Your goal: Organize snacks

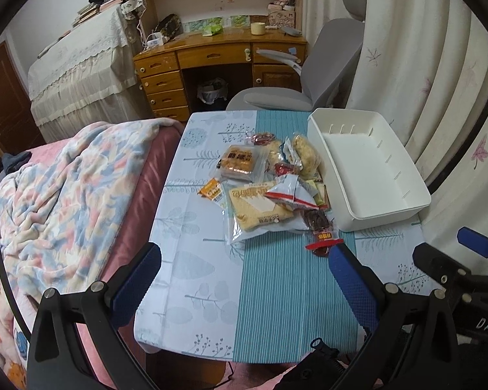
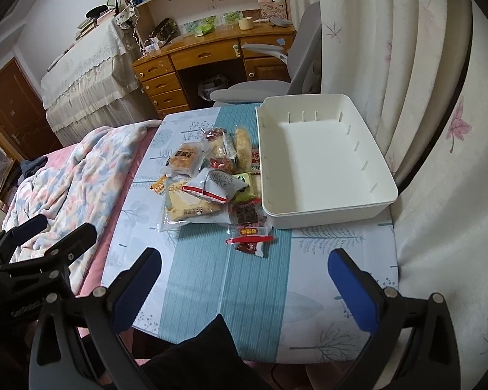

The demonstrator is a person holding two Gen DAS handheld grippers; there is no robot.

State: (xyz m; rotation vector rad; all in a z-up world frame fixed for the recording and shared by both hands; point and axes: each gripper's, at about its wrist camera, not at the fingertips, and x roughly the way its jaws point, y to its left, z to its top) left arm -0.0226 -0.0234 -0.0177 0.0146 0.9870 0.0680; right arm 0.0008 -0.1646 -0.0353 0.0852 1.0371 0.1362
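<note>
A pile of wrapped snacks (image 1: 266, 182) lies in the middle of a small table (image 1: 211, 279); it also shows in the right wrist view (image 2: 211, 182). An empty white bin (image 1: 367, 165) stands to the right of the pile, touching it, and shows in the right wrist view (image 2: 318, 159). A red jerky packet (image 2: 250, 235) lies nearest, at the front of the pile. My left gripper (image 1: 244, 273) is open and empty above the table's near half. My right gripper (image 2: 244, 276) is open and empty, also short of the pile. Each gripper shows at the edge of the other's view.
A bed with a flowered blanket (image 1: 58, 201) runs along the table's left edge. A curtain (image 1: 432, 65) hangs close on the right. A grey chair (image 1: 309, 74) and a wooden desk (image 1: 211, 61) stand behind the table.
</note>
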